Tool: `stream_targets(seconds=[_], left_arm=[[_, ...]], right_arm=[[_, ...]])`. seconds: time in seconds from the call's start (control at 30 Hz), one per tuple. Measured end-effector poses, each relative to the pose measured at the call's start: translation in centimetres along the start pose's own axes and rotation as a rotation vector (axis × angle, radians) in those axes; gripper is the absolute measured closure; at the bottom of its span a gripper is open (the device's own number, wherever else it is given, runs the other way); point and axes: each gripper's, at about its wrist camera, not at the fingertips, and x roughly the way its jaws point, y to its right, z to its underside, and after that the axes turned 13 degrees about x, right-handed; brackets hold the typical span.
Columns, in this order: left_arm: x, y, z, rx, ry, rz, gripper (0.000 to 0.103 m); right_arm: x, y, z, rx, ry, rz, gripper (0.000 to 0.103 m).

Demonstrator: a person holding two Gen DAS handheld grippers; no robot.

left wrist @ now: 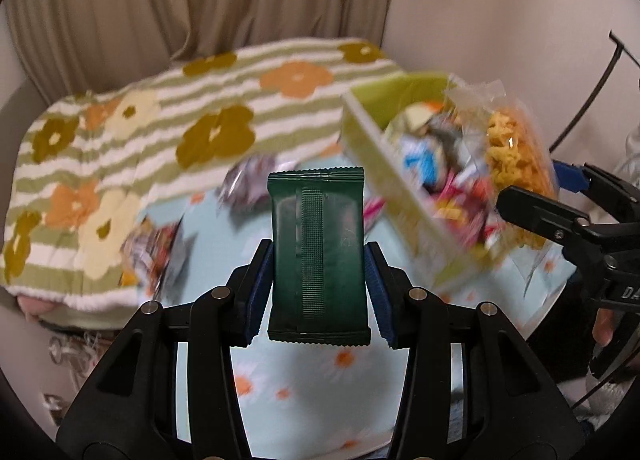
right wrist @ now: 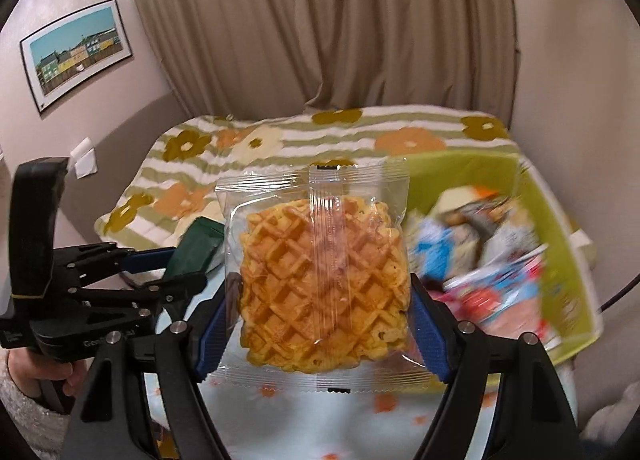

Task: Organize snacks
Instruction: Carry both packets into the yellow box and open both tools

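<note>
My left gripper (left wrist: 318,288) is shut on a dark green snack packet (left wrist: 318,256), held upright above the light blue floral cloth (left wrist: 304,376). My right gripper (right wrist: 320,324) is shut on a clear-wrapped golden waffle (right wrist: 324,292), its blue pads pressing both sides. The waffle (left wrist: 516,164) also shows at the right of the left wrist view, over the green box (left wrist: 380,148) that holds several colourful snack packs. In the right wrist view the green packet (right wrist: 198,248) and the left gripper (right wrist: 172,264) sit at the left, and the green box (right wrist: 560,228) lies to the right.
Two loose wrapped snacks (left wrist: 248,184) (left wrist: 154,256) lie on the blue cloth left of the box. A green-striped flowered blanket (left wrist: 120,140) covers the surface behind, with beige curtains (right wrist: 340,20) beyond. A framed picture (right wrist: 76,52) hangs on the left wall. A person's hand (right wrist: 36,376) grips the left tool.
</note>
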Motion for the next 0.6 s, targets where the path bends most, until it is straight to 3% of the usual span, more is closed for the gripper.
stream_targets(seconds=[0.17, 0.37, 0.6], left_arm=[[1.5, 3.9, -5.6, 0.002, 0.053, 0.015, 0.062], [5.8, 7.7, -10.6, -0.035, 0.040, 0.069, 0.062], [11.3, 10.3, -12.0, -0.081, -0.044, 0.112, 0.062]], right_arm=[[-0.7, 4.7, -3.6, 0.016, 0.011, 0.022, 0.028], [0.2, 9.9, -6.5, 0.037, -0.015, 0.048, 0.028], [2.0, 13.9, -7.6, 0.072, -0.065, 0.060, 0.028]])
